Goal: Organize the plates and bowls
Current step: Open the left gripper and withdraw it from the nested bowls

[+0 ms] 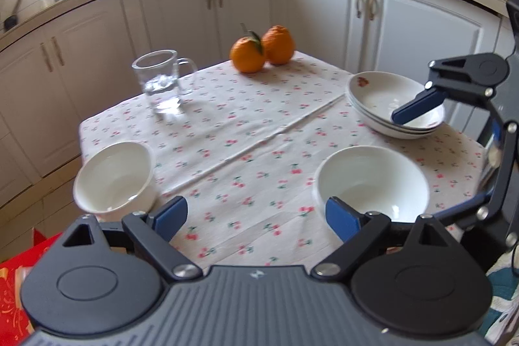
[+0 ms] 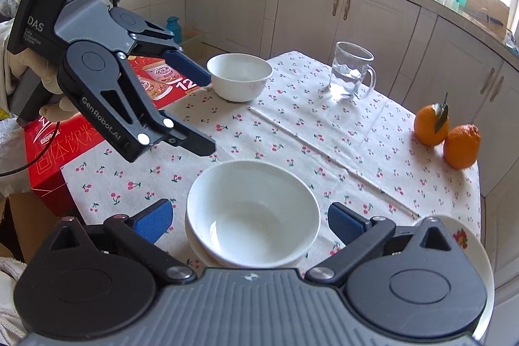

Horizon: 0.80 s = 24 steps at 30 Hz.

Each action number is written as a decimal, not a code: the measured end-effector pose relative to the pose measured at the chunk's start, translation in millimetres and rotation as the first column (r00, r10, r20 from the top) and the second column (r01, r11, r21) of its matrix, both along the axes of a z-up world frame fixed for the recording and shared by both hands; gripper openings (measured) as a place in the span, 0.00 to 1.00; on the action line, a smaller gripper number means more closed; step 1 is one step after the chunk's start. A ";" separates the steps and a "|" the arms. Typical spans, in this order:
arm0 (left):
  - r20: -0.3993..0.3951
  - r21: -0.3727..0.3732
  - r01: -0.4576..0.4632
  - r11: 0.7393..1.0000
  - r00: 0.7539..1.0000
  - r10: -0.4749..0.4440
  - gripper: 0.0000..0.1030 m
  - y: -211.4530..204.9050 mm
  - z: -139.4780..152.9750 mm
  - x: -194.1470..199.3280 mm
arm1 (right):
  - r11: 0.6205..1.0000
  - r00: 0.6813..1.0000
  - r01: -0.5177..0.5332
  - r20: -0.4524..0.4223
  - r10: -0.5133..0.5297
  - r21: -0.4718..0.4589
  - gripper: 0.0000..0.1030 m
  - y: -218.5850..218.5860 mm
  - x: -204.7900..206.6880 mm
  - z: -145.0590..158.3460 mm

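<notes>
- Both tongs are spread wide and holding nothing. The left gripper (image 1: 256, 218) hangs over the near side of the cloth (image 1: 246, 132), and the right gripper (image 2: 248, 221) sits right above the near bowl (image 2: 253, 213).
- I'm using the glass mug (image 1: 160, 81) as the landmark. The small bowl (image 1: 115, 177) sits on the table edge on the mug's side, closest to the left gripper's left finger.
- The near bowl is across the cloth from the mug. In the right wrist view it looks like a stack of two, with a second rim peeking out underneath.
- The plates (image 1: 394, 104) are stacked farther from the mug, past the two oranges (image 1: 262, 49), with one right finger (image 1: 418, 107) hovering over their rim.
- Handling guess: glazed ceramic, so it's stiff, slick, chips easily and has a bit of weight. I'd pinch the rim with one pad inside and one outside, and squeeze gently.
- The small bowl is not between the left fingers yet, it's off to the side. The near bowl falls between the right pads but lower down, not touching as far as I can tell.
</notes>
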State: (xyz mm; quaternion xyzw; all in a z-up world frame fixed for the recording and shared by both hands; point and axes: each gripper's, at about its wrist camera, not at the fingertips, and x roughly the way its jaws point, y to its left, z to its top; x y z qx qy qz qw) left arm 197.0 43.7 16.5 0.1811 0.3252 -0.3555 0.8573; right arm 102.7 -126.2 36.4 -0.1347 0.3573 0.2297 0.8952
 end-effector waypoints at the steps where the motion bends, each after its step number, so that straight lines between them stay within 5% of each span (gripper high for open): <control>1: 0.005 0.001 -0.016 1.000 1.000 0.016 0.89 5.5 -1.7 2.6 | 1.000 1.000 -0.006 0.000 0.006 -0.002 1.00 1.9 3.6 1.7; 12: 0.089 0.046 -0.123 0.991 0.989 0.118 0.89 50.0 -24.1 44.0 | 0.995 0.995 -0.097 -0.043 0.096 -0.036 1.00 27.5 68.5 13.4; 24: 0.078 0.038 -0.163 0.986 0.984 0.160 0.89 72.7 -49.0 99.8 | 0.984 0.972 -0.178 -0.164 0.170 -0.030 0.99 66.4 186.8 13.7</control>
